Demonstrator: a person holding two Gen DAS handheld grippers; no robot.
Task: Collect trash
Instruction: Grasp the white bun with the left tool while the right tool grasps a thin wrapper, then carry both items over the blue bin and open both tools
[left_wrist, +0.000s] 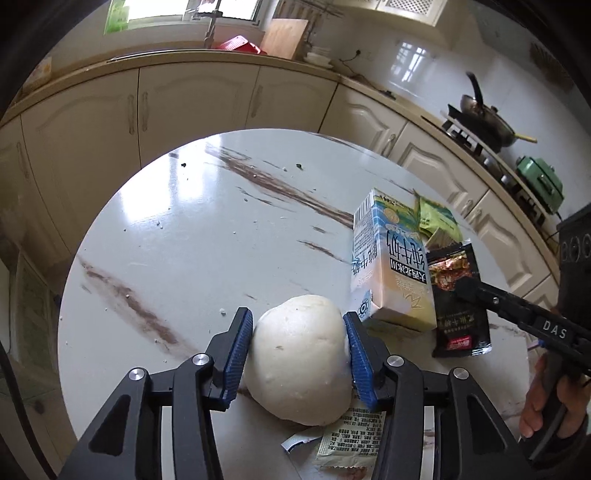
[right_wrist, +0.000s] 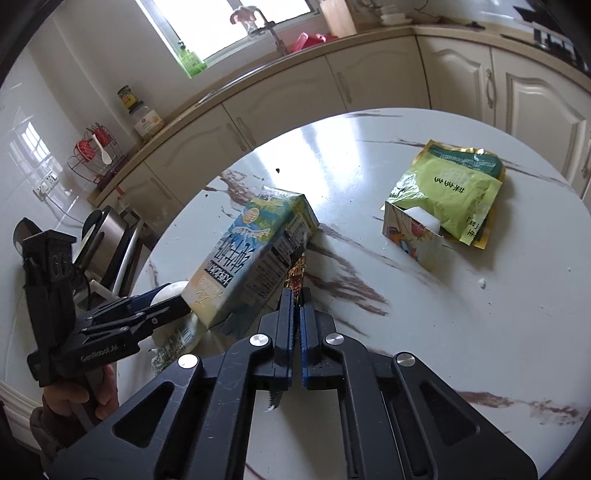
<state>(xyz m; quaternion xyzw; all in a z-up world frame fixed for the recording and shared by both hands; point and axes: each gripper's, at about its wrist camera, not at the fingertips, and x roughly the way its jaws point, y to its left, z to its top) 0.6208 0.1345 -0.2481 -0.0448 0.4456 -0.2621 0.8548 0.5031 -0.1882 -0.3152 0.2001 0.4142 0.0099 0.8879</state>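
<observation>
L claw: ribbed blue pads grip a smooth, round white bun on the worktop. R claw: pinched shut on a glossy dark wrapper. Boxy milk carton lies alongside, long axis pointing away. Round marble-look top w/ brown veins; cream kitchen cabinets behind.
</observation>
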